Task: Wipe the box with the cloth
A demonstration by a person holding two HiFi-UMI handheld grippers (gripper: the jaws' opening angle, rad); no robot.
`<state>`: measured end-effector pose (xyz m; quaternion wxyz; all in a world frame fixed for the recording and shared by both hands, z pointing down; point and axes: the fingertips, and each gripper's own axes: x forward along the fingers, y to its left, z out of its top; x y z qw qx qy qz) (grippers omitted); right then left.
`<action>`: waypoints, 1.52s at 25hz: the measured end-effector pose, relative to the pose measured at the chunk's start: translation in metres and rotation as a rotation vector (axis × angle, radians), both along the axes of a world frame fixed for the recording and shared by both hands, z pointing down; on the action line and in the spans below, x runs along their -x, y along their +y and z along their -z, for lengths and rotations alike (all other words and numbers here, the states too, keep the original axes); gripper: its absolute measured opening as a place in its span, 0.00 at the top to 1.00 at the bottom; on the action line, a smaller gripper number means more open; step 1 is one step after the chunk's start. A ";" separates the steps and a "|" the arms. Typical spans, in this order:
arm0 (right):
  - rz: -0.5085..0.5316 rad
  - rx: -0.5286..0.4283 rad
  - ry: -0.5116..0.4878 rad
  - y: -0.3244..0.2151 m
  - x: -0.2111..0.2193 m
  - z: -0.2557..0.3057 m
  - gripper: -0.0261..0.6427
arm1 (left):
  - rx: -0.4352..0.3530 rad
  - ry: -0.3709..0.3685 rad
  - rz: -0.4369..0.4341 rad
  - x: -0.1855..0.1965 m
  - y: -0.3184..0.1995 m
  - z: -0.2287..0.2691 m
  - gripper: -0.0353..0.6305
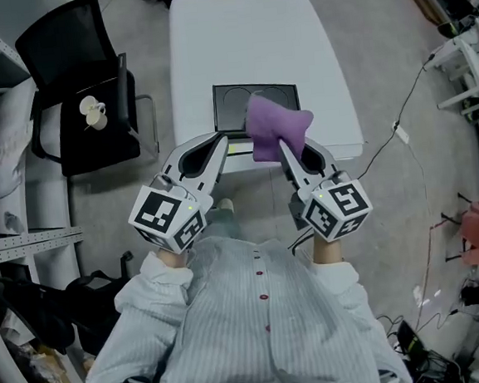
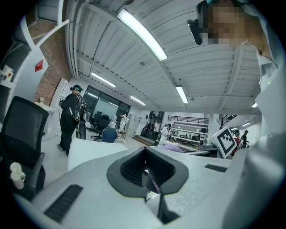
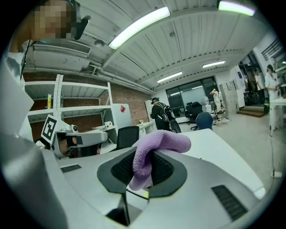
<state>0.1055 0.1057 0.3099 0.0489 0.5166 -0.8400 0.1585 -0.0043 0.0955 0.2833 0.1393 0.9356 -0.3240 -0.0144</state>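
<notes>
Your right claw point(image 3: 142, 175) pinches the soft, probably floppy cloth point(image 3: 161, 142) by one end near the box point(image 1: 233, 104); your left claw point(image 2: 146, 173) is closed, empty.

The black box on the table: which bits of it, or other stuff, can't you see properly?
Head view: the purple cloth covers the black box's near right corner.
Head view: the right gripper's tips are buried in that cloth.
Both gripper views: no box shows; each gripper's own body fills the lower picture.
Head view: white thing on the chair, too small to name.
</notes>
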 end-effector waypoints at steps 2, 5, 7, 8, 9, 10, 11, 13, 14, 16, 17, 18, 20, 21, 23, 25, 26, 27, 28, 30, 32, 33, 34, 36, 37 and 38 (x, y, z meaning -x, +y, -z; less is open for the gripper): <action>-0.009 0.001 0.000 -0.022 0.000 0.000 0.87 | 0.004 0.005 -0.002 0.002 -0.023 0.000 0.93; -0.020 -0.001 0.001 -0.048 0.002 0.002 0.87 | 0.008 0.009 -0.008 0.003 -0.050 -0.001 0.93; -0.026 -0.001 0.002 -0.059 0.002 0.003 0.87 | 0.010 0.004 -0.015 0.002 -0.062 -0.002 0.93; -0.029 0.000 0.003 -0.063 0.001 0.002 0.87 | 0.011 0.001 -0.018 0.001 -0.067 -0.003 0.93; -0.033 0.002 0.003 -0.067 0.001 0.002 0.87 | 0.014 -0.001 -0.019 0.001 -0.071 -0.005 0.93; -0.036 0.004 0.003 -0.071 0.000 0.001 0.87 | 0.019 -0.002 -0.019 0.000 -0.075 -0.007 0.93; -0.039 0.007 0.001 -0.075 -0.002 -0.001 0.87 | 0.025 -0.003 -0.018 0.000 -0.079 -0.009 0.93; -0.044 0.014 -0.001 -0.083 -0.006 -0.004 0.87 | 0.038 -0.006 -0.016 -0.001 -0.086 -0.014 0.93; -0.045 0.017 -0.003 -0.088 -0.008 -0.006 0.87 | 0.044 -0.008 -0.013 -0.002 -0.090 -0.016 0.93; -0.044 0.020 -0.007 -0.098 -0.014 -0.008 0.87 | 0.052 -0.012 -0.003 -0.004 -0.100 -0.020 0.93; -0.040 0.021 -0.009 -0.104 -0.017 -0.010 0.87 | 0.054 -0.014 0.004 -0.006 -0.104 -0.022 0.93; -0.035 0.023 -0.011 -0.109 -0.019 -0.010 0.87 | 0.056 -0.016 0.011 -0.008 -0.109 -0.022 0.93; -0.020 0.025 -0.015 -0.121 -0.024 -0.010 0.87 | 0.056 -0.018 0.024 -0.012 -0.118 -0.023 0.93; -0.011 0.025 -0.016 -0.128 -0.026 -0.009 0.87 | 0.056 -0.018 0.032 -0.014 -0.123 -0.022 0.93; 0.013 0.022 -0.016 -0.143 -0.029 -0.007 0.87 | 0.055 -0.019 0.051 -0.017 -0.135 -0.021 0.93; 0.046 0.022 -0.015 -0.159 -0.031 -0.006 0.87 | 0.053 -0.020 0.077 -0.020 -0.149 -0.020 0.93; 0.064 0.023 -0.016 -0.167 -0.032 -0.006 0.87 | 0.052 -0.024 0.091 -0.021 -0.155 -0.020 0.93; 0.082 0.023 -0.017 -0.174 -0.034 -0.005 0.87 | 0.052 -0.028 0.104 -0.023 -0.161 -0.020 0.93; 0.100 0.023 -0.017 -0.181 -0.036 -0.004 0.87 | 0.052 -0.031 0.118 -0.026 -0.167 -0.019 0.93; 0.138 0.025 -0.014 -0.192 -0.040 -0.002 0.87 | 0.056 -0.032 0.150 -0.030 -0.175 -0.018 0.93; 0.178 0.027 -0.010 -0.203 -0.043 0.000 0.87 | 0.062 -0.037 0.187 -0.032 -0.182 -0.019 0.93; 0.198 0.027 -0.010 -0.208 -0.044 0.001 0.87 | 0.066 -0.041 0.206 -0.033 -0.184 -0.019 0.93; 0.216 0.027 -0.010 -0.213 -0.045 0.001 0.87 | 0.069 -0.044 0.224 -0.033 -0.186 -0.020 0.93; 0.250 0.029 -0.010 -0.220 -0.046 0.001 0.87 | 0.076 -0.049 0.255 -0.034 -0.188 -0.022 0.93; 0.265 0.030 -0.009 -0.223 -0.046 0.000 0.87 | 0.080 -0.052 0.268 -0.034 -0.188 -0.024 0.93; 0.279 0.031 -0.009 -0.225 -0.045 -0.001 0.87 | 0.083 -0.056 0.279 -0.033 -0.188 -0.025 0.93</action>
